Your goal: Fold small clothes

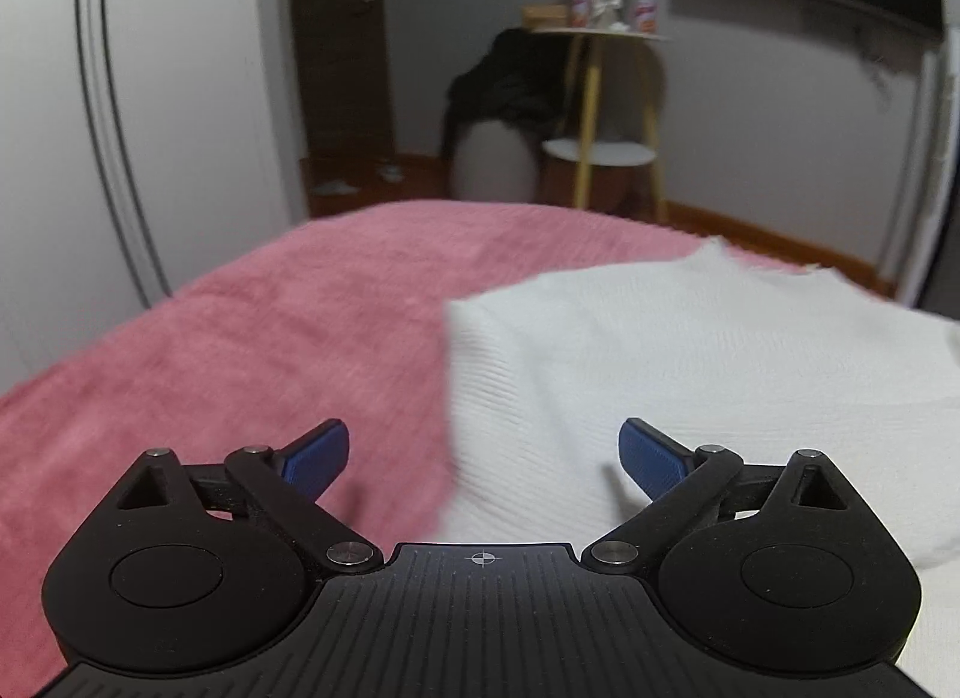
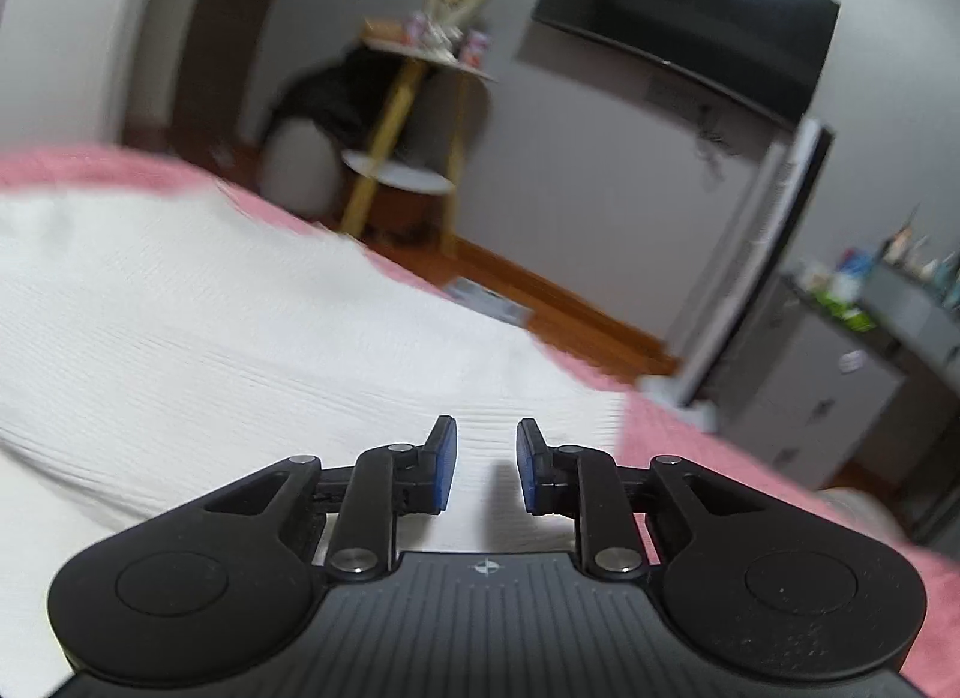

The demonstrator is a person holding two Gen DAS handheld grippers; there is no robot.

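Observation:
A white ribbed garment [image 1: 690, 350] lies flat on a pink blanket [image 1: 270, 326] that covers the bed. My left gripper [image 1: 483, 434] hovers over the garment's left edge, jaws wide open and empty; one blue pad is above the blanket, the other above the white cloth. In the right wrist view the same garment [image 2: 210, 326] fills the left and middle, with the pink blanket [image 2: 720, 458] showing at the right. My right gripper [image 2: 486, 428] is just above the cloth near its right edge. Its jaws stand a narrow gap apart with nothing pinched between the pads.
Beyond the foot of the bed stand a small table with yellow legs [image 1: 600, 98] and a stool draped with dark clothing [image 1: 504, 92]. A wall television [image 2: 690, 20] and a grey cabinet with bottles [image 2: 840, 368] are to the right. A white wardrobe door [image 1: 150, 98] is on the left.

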